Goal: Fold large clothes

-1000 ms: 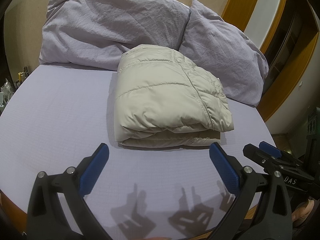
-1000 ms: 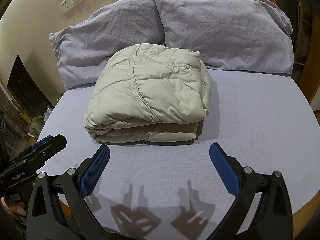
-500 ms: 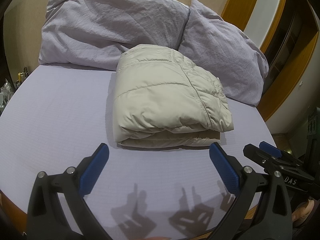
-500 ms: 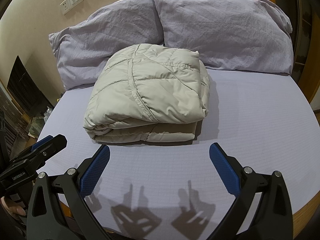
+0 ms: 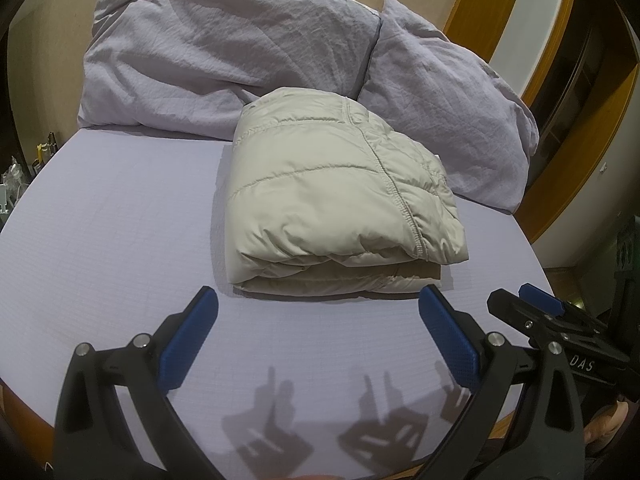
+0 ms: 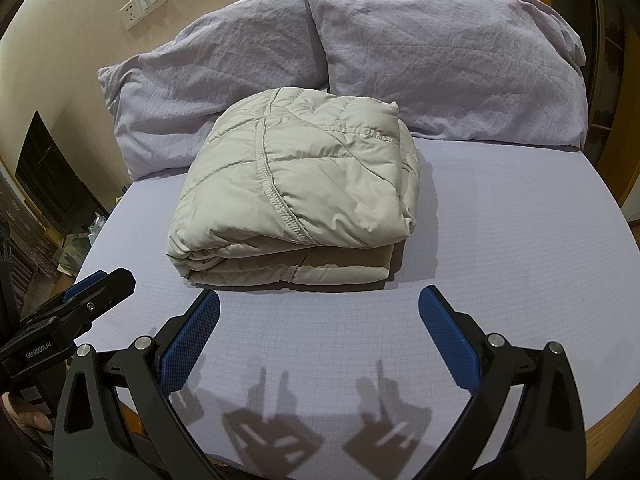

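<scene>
In the left wrist view, the left gripper (image 5: 318,328) is hovering with fingers spread, grasping nothing, near the folded jacket (image 5: 340,204) lying on the bed (image 5: 112,216) before the pillows (image 5: 224,52). In the right wrist view, the right gripper (image 6: 320,330) is likewise hanging released, just short of the jacket.

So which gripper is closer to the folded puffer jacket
Neither clearly. Left gripper and right gripper both hang open just short of the folded puffer jacket, touching nothing; the left faces its left half, the right its right half.
</scene>
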Motion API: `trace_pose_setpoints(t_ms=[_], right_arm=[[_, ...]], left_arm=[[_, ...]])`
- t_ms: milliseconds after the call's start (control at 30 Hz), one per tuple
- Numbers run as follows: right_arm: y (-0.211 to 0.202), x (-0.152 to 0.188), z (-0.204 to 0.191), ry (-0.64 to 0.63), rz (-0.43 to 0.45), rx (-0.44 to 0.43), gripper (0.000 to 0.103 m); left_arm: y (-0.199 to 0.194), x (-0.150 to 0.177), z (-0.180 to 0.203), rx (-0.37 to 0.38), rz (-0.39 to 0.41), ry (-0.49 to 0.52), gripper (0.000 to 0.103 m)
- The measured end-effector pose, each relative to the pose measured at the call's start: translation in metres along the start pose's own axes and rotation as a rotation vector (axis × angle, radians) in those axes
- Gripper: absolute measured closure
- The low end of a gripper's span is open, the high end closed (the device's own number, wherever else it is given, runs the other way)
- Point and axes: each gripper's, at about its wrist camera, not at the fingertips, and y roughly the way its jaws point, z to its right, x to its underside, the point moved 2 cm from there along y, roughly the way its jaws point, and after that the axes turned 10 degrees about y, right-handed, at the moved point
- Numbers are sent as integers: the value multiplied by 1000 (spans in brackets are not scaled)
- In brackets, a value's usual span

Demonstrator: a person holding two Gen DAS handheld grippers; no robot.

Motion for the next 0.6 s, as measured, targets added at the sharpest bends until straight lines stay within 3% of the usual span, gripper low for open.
trace_pose_setpoints(t_ms=[600], right_arm=[[-1,-4,1,4,6,-1,2]], left_arm=[[2,1,-5,0,1,6,3]])
